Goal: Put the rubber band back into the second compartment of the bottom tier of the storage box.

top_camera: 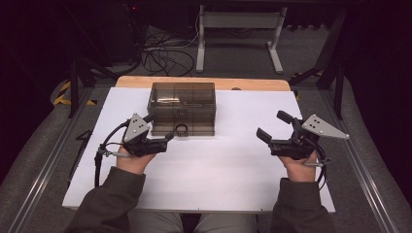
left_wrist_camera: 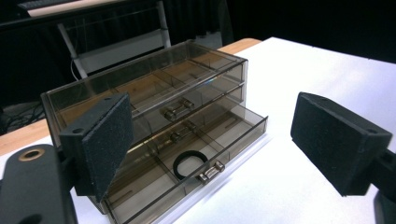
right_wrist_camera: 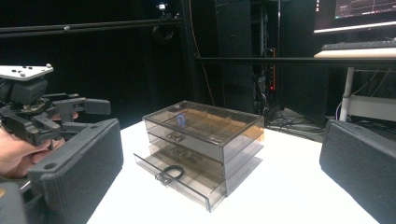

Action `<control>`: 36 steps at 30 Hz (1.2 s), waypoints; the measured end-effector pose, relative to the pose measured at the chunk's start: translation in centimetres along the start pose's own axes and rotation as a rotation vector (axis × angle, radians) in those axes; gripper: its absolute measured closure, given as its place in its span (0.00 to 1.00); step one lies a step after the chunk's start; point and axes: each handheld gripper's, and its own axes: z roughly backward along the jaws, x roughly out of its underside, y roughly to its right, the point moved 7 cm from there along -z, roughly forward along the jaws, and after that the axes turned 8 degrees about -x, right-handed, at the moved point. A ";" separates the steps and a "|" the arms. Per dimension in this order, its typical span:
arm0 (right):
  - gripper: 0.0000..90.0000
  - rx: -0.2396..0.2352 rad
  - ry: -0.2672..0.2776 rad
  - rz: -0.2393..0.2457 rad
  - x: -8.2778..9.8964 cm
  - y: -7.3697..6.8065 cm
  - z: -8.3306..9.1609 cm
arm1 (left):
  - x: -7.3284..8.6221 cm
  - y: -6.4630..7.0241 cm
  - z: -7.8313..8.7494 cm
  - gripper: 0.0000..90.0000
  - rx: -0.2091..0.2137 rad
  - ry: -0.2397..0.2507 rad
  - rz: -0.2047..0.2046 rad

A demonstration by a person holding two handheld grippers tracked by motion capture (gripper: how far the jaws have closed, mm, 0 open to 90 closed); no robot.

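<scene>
Black foam-faced jaws of the left tool (left_wrist_camera: pixel 210 140) stand wide apart in the left gripper view, with nothing between them. Just beyond them sits the smoked-plastic drawer organiser (left_wrist_camera: pixel 154 107), near the far middle of the white counter (top_camera: pixel 218 165). Its bottom drawer (left_wrist_camera: pixel 187 177) is pulled out partway, and a black ring (left_wrist_camera: pixel 189 164), perhaps a hair tie, lies in the front compartment just behind the metal handle (left_wrist_camera: pixel 210 171).

The ring appears to be already placed, so the step in hand is probably closing the drawer. To do that well, the left tool should come at the drawer front squarely, meet it near the handle so the push runs straight along the slides, and go gently: the organiser looks light and could slide back across the counter or skew. A push off to one corner might jam the drawer.

At the right of the high view, the right tool (top_camera: pixel 273 127) rests well apart from the organiser, its jaws also spread and empty. It could steady the cabinet from the far side if it shifts.
</scene>
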 end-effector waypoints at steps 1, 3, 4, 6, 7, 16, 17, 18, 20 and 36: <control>0.00 0.000 0.001 0.000 0.0 0.0 0.0 | -0.1 0.0 0.1 0.15 -0.001 0.005 0.002; 0.00 0.001 0.002 0.000 0.0 0.0 0.0 | -0.2 -0.1 0.4 0.15 0.001 0.014 0.002; 0.00 0.002 0.002 0.000 0.0 0.0 0.1 | -0.2 -0.1 0.6 0.15 0.000 0.018 0.004; 0.00 0.003 0.003 0.000 0.0 0.0 0.1 | -0.3 -0.2 0.9 0.15 0.003 0.027 0.007; 0.00 0.005 0.003 -0.001 0.0 0.0 0.1 | -0.3 -0.3 1.0 0.15 0.004 0.033 0.009; 0.00 0.010 0.001 0.001 0.1 0.1 0.1 | -0.8 -0.9 2.4 0.14 0.018 0.070 0.031; 0.00 0.009 -0.001 0.005 0.2 0.1 0.1 | -0.9 -1.0 2.5 0.14 0.017 0.073 0.032; 0.00 0.012 0.000 0.002 0.2 0.0 0.0 | -0.9 -1.0 2.7 0.14 0.019 0.078 0.035; 0.00 0.012 -0.002 0.001 0.2 0.0 0.0 | -1.1 -1.2 3.1 0.14 0.027 0.087 0.044; 0.00 0.024 -0.010 -0.003 0.8 0.1 0.2 | -1.6 -2.3 5.3 0.11 0.083 0.142 0.120</control>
